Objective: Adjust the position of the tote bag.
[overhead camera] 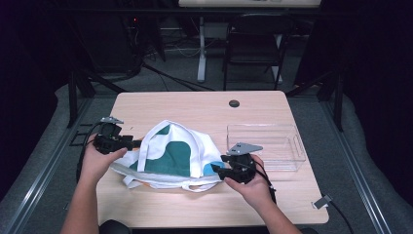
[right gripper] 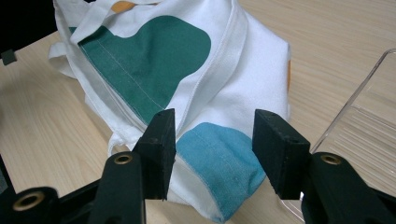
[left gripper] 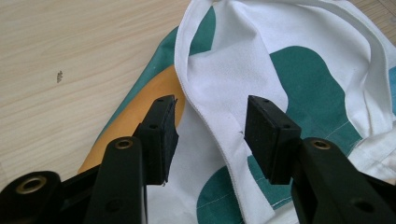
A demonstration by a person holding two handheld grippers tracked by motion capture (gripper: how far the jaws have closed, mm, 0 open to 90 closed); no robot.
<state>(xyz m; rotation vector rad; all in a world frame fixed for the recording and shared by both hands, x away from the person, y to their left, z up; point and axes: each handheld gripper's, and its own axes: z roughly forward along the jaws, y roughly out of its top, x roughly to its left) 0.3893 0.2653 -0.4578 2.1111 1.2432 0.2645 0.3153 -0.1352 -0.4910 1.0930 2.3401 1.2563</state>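
While a person sits at a pale wooden table (overhead camera: 195,105), a crumpled white cloth bag (overhead camera: 170,156) printed with green, blue and orange shapes lies in front of them, near the table's front edge. It spreads roughly side to side, its long axis running from one hand toward the other, so each hand meets one end of it.

From the left, the left gripper (overhead camera: 127,142) points inward at the bag's left end. In the left gripper view its two black jaws stand apart, with a white hemmed edge (left gripper: 205,116) of the bag running up between them; the pads do not press on the cloth. An orange patch (left gripper: 135,112) shows just beside the left jaw.

From the right, the right gripper (overhead camera: 217,169) points at the bag's right corner. In the right gripper view its jaws also stand apart, straddling a blue patch (right gripper: 219,154) at that corner without clamping it.

A clear plastic box (overhead camera: 265,146) stands on the table just behind the right hand, beside the bag's right end.

Both grippers sit about equally close to the bag, one at each end. The likely next move is for each pair of jaws to close on the fabric already between them, which needs only a small push inward along the bag's length.
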